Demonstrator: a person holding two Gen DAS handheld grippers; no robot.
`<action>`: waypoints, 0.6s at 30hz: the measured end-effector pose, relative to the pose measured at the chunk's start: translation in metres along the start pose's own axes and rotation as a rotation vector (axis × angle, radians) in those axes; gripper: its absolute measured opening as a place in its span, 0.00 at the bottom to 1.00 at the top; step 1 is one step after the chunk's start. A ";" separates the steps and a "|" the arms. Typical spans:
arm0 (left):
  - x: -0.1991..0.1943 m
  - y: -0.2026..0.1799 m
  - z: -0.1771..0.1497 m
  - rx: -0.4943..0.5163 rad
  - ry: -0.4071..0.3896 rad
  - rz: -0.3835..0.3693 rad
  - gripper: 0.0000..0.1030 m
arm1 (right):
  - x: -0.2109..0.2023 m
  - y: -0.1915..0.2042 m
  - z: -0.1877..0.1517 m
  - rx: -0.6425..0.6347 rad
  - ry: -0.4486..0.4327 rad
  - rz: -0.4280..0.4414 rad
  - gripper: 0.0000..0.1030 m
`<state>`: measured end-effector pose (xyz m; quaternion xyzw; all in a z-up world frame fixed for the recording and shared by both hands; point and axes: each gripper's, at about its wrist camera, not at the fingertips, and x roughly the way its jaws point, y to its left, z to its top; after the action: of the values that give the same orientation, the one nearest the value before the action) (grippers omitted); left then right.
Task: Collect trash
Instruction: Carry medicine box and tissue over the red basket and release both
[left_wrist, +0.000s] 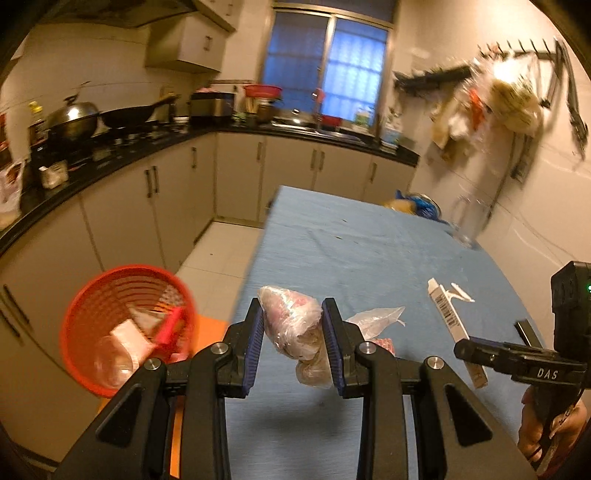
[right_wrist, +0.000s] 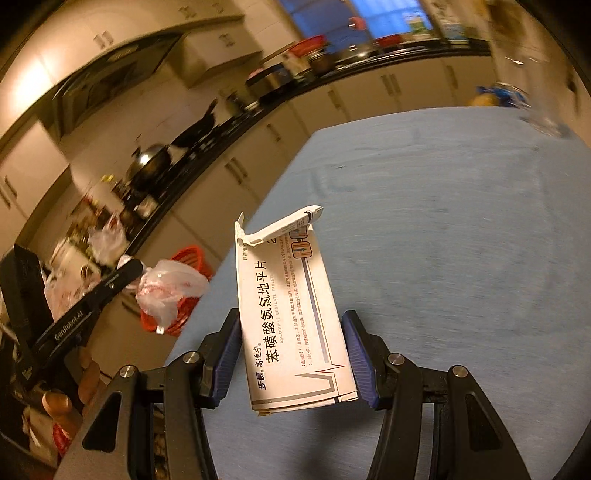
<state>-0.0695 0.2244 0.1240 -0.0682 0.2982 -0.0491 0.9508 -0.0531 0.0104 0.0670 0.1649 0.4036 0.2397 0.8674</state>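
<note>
A crumpled clear plastic bag (left_wrist: 295, 325) with pink print is being clamped by the left gripper (left_wrist: 293, 345) fingers above the blue counter (left_wrist: 351, 251); a torn white medicine box (right_wrist: 295, 325) is being clamped by the right gripper (right_wrist: 291, 358) fingers above the same counter.

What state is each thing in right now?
left gripper: shut on a plastic bag
plastic bag: crumpled, held above the table
right gripper: shut on a medicine box
medicine box: flap torn open, lifted
red basket: upright, holds trash

Left claw (right_wrist: 122, 271) reads "GenRobot.AI"; right claw (left_wrist: 469, 349), "DAS".
</note>
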 end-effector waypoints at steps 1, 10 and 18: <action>-0.005 0.012 0.000 -0.014 -0.008 0.010 0.29 | 0.005 0.008 0.001 -0.012 0.009 0.007 0.57; -0.022 0.095 0.000 -0.094 -0.051 0.138 0.29 | 0.057 0.088 0.018 -0.130 0.093 0.099 0.57; -0.024 0.147 -0.003 -0.104 -0.068 0.260 0.29 | 0.103 0.146 0.035 -0.184 0.159 0.177 0.57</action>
<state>-0.0829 0.3725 0.1116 -0.0797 0.2744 0.0924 0.9538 -0.0096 0.1845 0.0949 0.1000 0.4313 0.3634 0.8197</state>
